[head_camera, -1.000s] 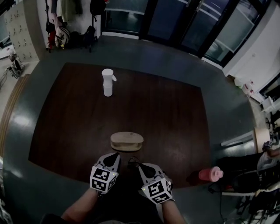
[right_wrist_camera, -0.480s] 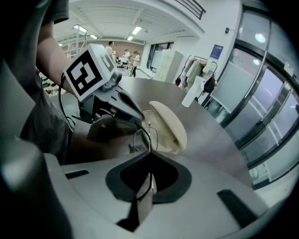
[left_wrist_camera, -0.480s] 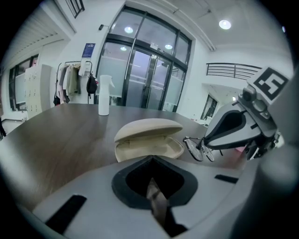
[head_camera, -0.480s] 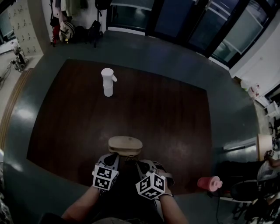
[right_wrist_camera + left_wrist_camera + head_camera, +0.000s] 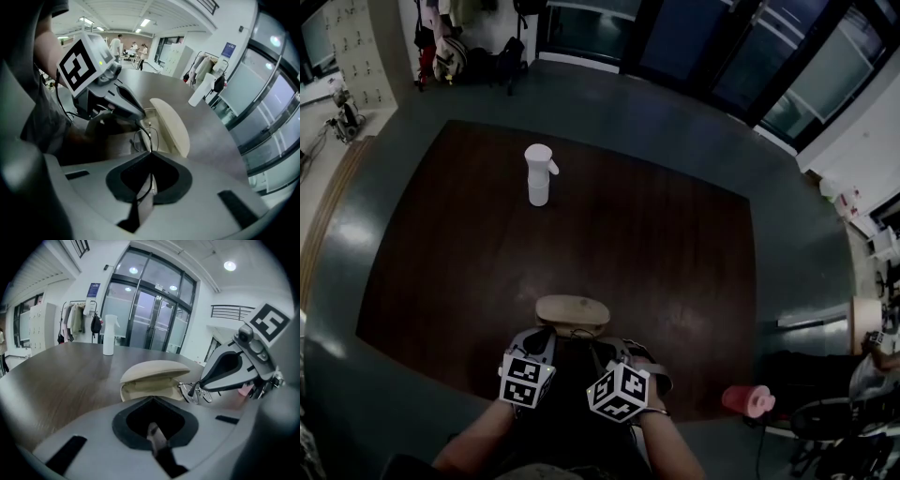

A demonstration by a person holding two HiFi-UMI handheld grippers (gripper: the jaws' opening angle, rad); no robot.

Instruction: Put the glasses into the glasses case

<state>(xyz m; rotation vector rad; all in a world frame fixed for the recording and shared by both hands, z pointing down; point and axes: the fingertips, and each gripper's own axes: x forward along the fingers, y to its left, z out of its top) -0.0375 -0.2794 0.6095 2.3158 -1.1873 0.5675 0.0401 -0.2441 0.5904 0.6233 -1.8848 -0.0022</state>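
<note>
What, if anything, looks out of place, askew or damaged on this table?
Nothing stands out. The glasses case lies with its lid partly raised, the spray bottle stands upright, and nothing is spilled. The glasses are at the case's mouth, pinched by one temple in the right gripper.

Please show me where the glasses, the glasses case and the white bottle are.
glasses (image 5: 192, 393): left gripper view, a lens.
glasses case (image 5: 157, 370): left gripper view, lid.
white bottle (image 5: 538, 183): head view, body.
</note>
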